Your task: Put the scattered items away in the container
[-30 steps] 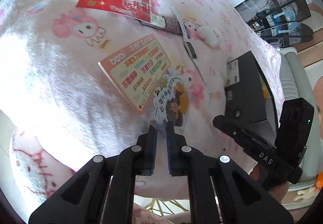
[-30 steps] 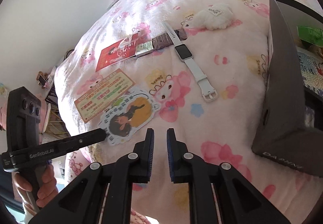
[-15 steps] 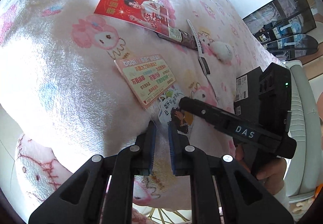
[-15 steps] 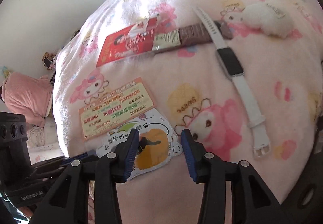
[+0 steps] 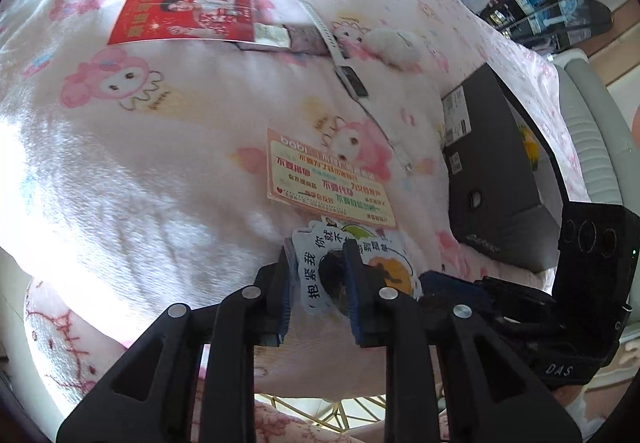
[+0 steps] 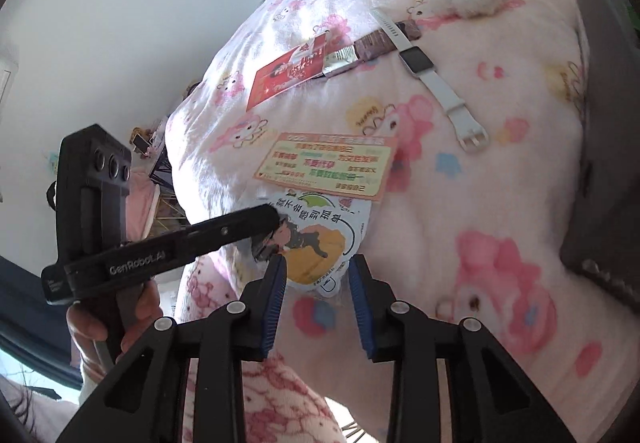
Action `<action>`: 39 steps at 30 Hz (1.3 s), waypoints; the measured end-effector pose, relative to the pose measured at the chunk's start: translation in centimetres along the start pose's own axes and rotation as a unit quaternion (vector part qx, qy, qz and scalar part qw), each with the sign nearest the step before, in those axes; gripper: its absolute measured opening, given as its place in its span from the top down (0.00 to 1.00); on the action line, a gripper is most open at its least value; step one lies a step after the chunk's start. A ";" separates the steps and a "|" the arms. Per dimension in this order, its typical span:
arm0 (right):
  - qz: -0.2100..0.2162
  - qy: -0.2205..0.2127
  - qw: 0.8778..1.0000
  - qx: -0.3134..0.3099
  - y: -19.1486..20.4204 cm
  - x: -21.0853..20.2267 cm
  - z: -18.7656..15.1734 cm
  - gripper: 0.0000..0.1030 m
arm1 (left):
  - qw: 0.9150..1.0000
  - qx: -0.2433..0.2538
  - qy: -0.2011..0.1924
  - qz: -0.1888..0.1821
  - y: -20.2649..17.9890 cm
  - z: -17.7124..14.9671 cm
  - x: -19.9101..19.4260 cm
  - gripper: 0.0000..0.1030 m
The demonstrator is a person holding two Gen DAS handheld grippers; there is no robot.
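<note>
Sticker (image 5: 352, 267) lies between both parted hand-held grippers.

Each hand-held gripper was built of matte black plastic, its two fingers cut with triangular openings and fastened with round silver screws. The left hand-held gripper (image 5: 318, 283) and the right hand-held gripper (image 6: 318, 297) were both fitted with ribbed blue pads (image 6: 272, 307). A boxy black head with three round lenses was carried by each unit; "GenRobot.AI" was printed in white on the left one, "DAS" on the right one, where a small green light was seen. Bare skin was shown by the left hand (image 6: 100, 327).
</note>
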State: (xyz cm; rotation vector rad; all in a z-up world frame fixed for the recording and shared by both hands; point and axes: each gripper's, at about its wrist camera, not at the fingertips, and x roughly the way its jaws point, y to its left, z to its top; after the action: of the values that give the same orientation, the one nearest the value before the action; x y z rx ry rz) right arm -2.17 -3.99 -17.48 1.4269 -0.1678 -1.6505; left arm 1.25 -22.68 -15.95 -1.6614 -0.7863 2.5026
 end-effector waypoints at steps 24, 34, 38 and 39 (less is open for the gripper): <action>-0.015 0.015 0.999 0.048 -1.9 1.1 -0.2 0.72 | 0.997 -0.013 -0.014 0.074 0.1 -0.1 -1.6 0.55; -0.037 -0.022 0.999 0.023 0.2 -0.2 0.4 0.72 | 0.996 0.027 -0.021 0.080 -2.3 -0.5 -0.8 0.72; -0.045 -0.067 0.997 0.006 1.9 -3.6 0.8 0.72 | 0.996 0.044 -0.050 0.063 -4.5 -0.5 -3.2 0.81; -0.042 -0.079 0.996 0.006 2.1 -4.6 0.8 0.72 | 0.996 0.049 -0.058 0.056 -5.2 -0.4 -3.8 0.82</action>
State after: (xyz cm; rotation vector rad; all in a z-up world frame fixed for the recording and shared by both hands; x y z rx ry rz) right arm -2.18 -2.38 -12.64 1.3278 -0.2090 -1.8354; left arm 2.00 -19.18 -10.58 -1.5845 -0.5827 2.6871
